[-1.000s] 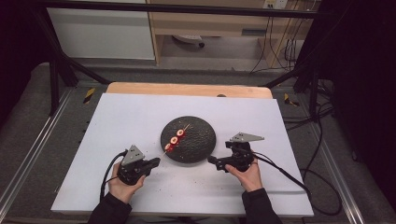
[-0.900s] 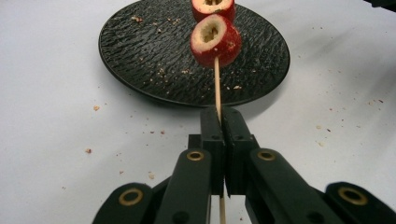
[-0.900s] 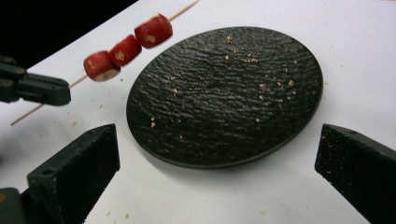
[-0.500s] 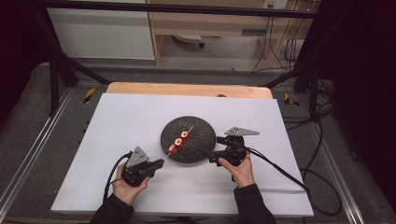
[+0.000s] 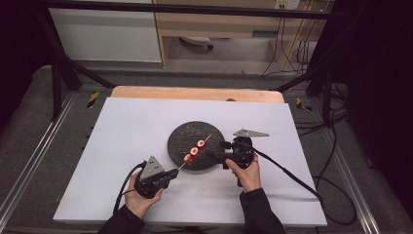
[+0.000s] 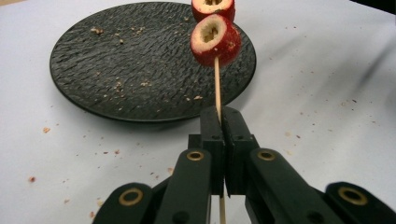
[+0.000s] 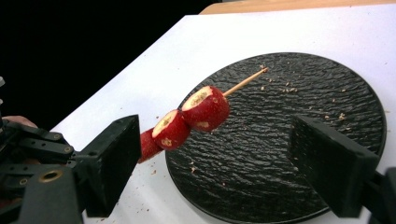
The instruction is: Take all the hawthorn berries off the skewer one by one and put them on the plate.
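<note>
The left gripper (image 6: 219, 122) has its two black jaws pressed together on the bare lower end of a thin wooden skewer (image 6: 216, 84), which carries red fruit slices with pale hollowed centres (image 7: 184, 119). The skewer is held in the air, slanting up over the near-left rim of the round black textured plate (image 5: 182, 141) on the white table sheet (image 5: 122, 126). The right gripper (image 7: 219, 154) has its jaws spread wide, one to each side of the fruit and not touching it, judging by the right gripper view.

The main risk is the thin grip: the jaws hold only a narrow stick near its end, so a sideways push from the right gripper could twist the skewer in the pinch or snap it. If the right jaws close on the soft slices, they may crush or split them, or slide them off the pointed tip (image 7: 262, 71). A slice that falls left of the rim would land on the sheet, not the plate
</note>
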Available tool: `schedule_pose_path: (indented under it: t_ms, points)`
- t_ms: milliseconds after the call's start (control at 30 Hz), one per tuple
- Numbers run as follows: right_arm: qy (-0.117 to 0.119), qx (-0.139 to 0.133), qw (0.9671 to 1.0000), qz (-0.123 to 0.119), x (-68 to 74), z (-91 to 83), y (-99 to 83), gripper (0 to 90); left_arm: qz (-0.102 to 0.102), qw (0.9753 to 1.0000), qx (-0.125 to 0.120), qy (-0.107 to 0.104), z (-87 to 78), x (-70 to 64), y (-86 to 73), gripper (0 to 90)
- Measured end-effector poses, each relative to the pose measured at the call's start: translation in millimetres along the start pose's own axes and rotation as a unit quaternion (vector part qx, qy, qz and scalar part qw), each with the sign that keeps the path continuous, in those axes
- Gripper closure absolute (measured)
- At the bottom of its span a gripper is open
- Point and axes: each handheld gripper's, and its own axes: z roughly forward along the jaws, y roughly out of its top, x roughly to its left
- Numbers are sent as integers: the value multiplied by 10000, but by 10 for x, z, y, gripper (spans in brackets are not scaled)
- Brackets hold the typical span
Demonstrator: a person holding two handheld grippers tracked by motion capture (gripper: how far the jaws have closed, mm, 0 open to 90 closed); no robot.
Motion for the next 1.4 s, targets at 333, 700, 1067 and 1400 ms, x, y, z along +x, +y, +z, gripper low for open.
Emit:
schedule_pose_path:
  t_ms: [333, 700, 1067, 1400]
  points:
    - [140, -73, 9995, 276, -26, 35, 17, 350, 97, 9999, -129, -53, 26, -115, 25, 879]
    - [215, -132, 9984, 515, -38, 51, 29, 492, 151, 9995, -255, -92, 17, -180, 31, 879]
    - [350, -125, 9966, 740, -32, 58, 30, 594, 176, 9993, -311, -95, 16, -213, 26, 879]
    - [340, -186, 9959, 822, -38, 44, 51, 604, 185, 9992, -335, -83, 6, -212, 16, 879]
